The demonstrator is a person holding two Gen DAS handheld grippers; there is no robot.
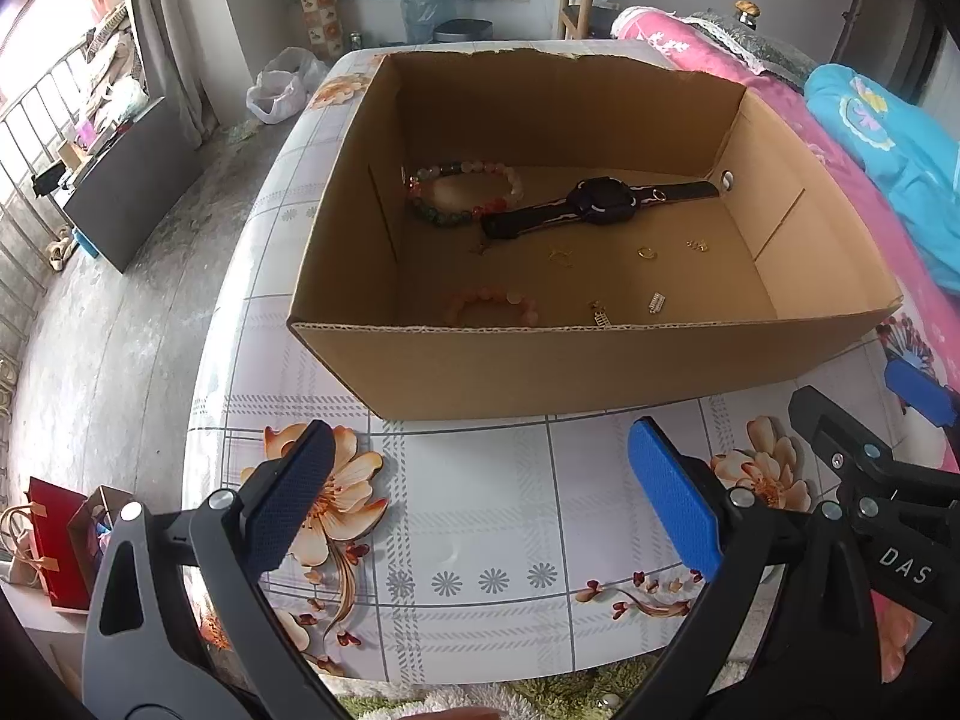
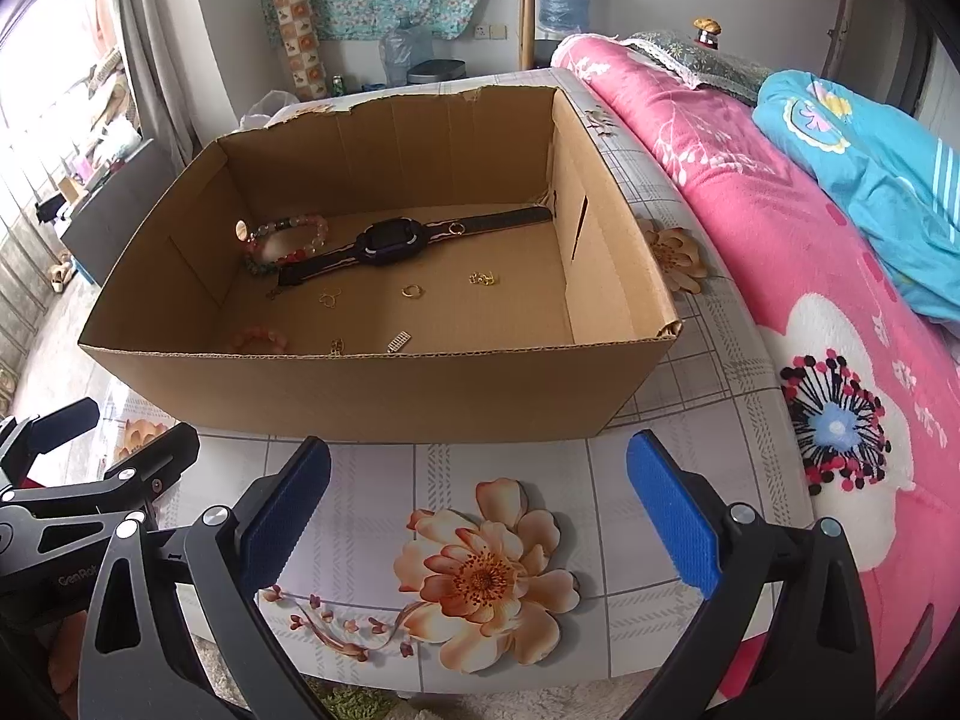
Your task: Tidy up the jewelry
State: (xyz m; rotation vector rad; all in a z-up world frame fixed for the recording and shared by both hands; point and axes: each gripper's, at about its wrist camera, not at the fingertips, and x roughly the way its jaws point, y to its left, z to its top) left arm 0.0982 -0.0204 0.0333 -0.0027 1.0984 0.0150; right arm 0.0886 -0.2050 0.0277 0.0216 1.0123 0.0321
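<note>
- On the table (image 1: 480, 516), against its far edge, stands an open cardboard box (image 1: 600, 366); all the jewelry lies on the box floor.
- Left gripper (image 1: 480, 498): jaws spread wide, nothing between them; it hovers over the table's near edge, short of the box's near wall.
- Right gripper (image 2: 480, 510): jaws likewise wide apart and empty; same station, beside the left one.
- Watch (image 1: 600, 201): lies flat along the box's far wall, strap extended; judged moderately heavy and stiff at the case, limp at the strap; best taken across the case.
- Multicolour bead bracelet (image 1: 462, 192): in the far left corner, touching the watch strap's end; a pink bead bracelet (image 1: 492, 306) lies against the near wall; both judged light, rounded and apt to roll or slip; pinch across one side of the loop.
- Gold ring (image 2: 412, 291) and several small gold pieces lie apart in mid-floor; a small silver charm (image 2: 399, 341) lies near the near wall; all judged very light, thin and easily lost from the pads; a flat, low pinch is advised.
</note>
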